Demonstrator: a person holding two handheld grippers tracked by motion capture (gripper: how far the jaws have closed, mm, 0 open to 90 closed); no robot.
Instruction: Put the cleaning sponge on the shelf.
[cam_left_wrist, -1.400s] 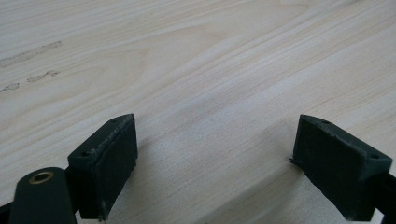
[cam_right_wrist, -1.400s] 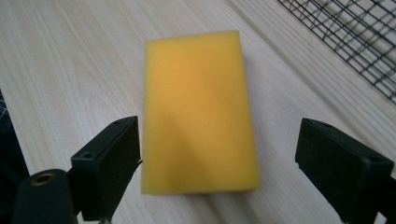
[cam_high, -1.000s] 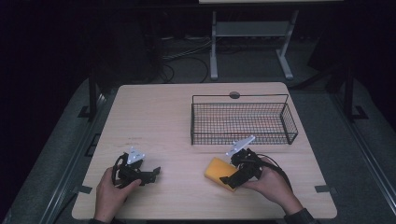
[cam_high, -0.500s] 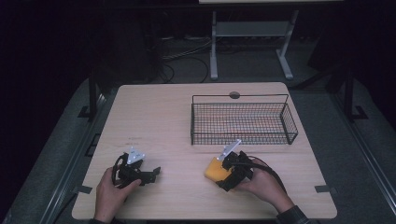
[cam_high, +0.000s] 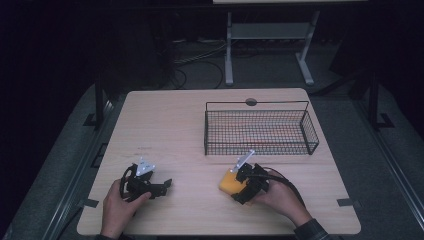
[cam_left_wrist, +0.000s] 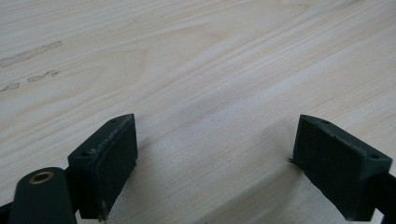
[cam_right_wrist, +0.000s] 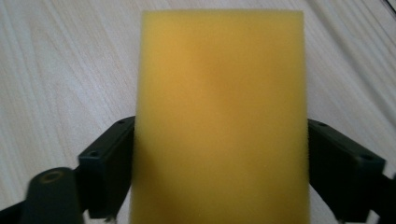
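Right now the yellow sponge (cam_right_wrist: 219, 116) lies flat on the table (cam_high: 170, 130), at 7 o'clock from the wire basket (cam_high: 260, 131). It's straddled by the right gripper (cam_high: 239, 186), whose jaws have just been closing; pads at its sides, firm squeeze can't be confirmed. Risk: soft foam could be lost w/ shallow bite. Left gripper (cam_left_wrist: 217, 163) wide open, nothing held.

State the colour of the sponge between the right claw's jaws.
Yellow, plain with no pattern. The sponge shows best in the right gripper view.

The table (cam_high: 180, 130) is pale, matt wood with a visible grain. The yellow sponge (cam_right_wrist: 219, 116) looks soft and finely porous, the far basket (cam_high: 260, 131) is thin black wire mesh.
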